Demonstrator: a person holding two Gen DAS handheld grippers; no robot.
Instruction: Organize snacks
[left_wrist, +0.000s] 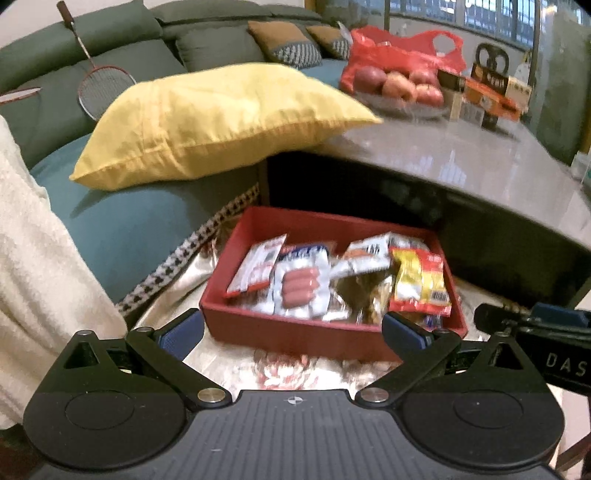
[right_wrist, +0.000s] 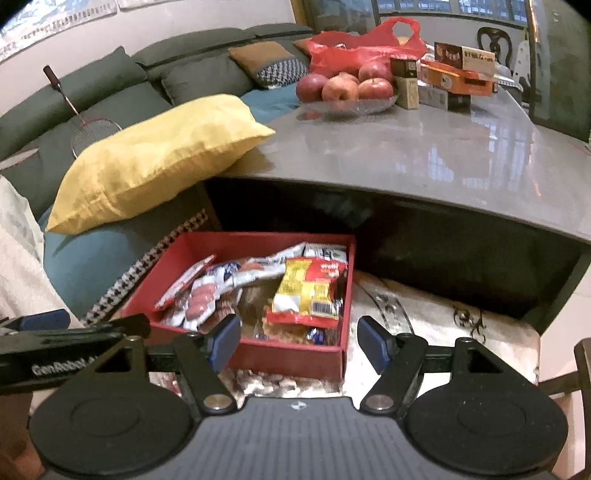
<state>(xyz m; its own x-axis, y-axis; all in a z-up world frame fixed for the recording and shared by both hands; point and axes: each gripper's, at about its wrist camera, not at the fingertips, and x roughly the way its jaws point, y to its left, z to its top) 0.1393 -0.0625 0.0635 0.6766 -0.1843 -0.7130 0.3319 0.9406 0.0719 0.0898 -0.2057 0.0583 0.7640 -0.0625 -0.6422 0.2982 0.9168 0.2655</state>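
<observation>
A red open box (left_wrist: 295, 334) (right_wrist: 280, 356) sits on a patterned cloth below the table edge. Inside lie several snack packs: a clear sausage pack (left_wrist: 299, 286) (right_wrist: 199, 299), a red and yellow bag (left_wrist: 419, 282) (right_wrist: 308, 291), and white wrappers (left_wrist: 364, 254). My left gripper (left_wrist: 291, 330) hovers open in front of the box's near wall, nothing between its blue pads. My right gripper (right_wrist: 301, 341) is open too, its pads spread around the box's near right corner without touching. Each gripper shows at the edge of the other's view.
A yellow pillow (left_wrist: 218, 122) (right_wrist: 155, 155) lies on a teal cushion and overlaps the grey table (right_wrist: 424, 147). On the table stand a bowl of apples (right_wrist: 345, 88), a red plastic bag (right_wrist: 362, 44) and orange boxes (right_wrist: 458, 77). A badminton racket (left_wrist: 99, 81) leans on the green sofa.
</observation>
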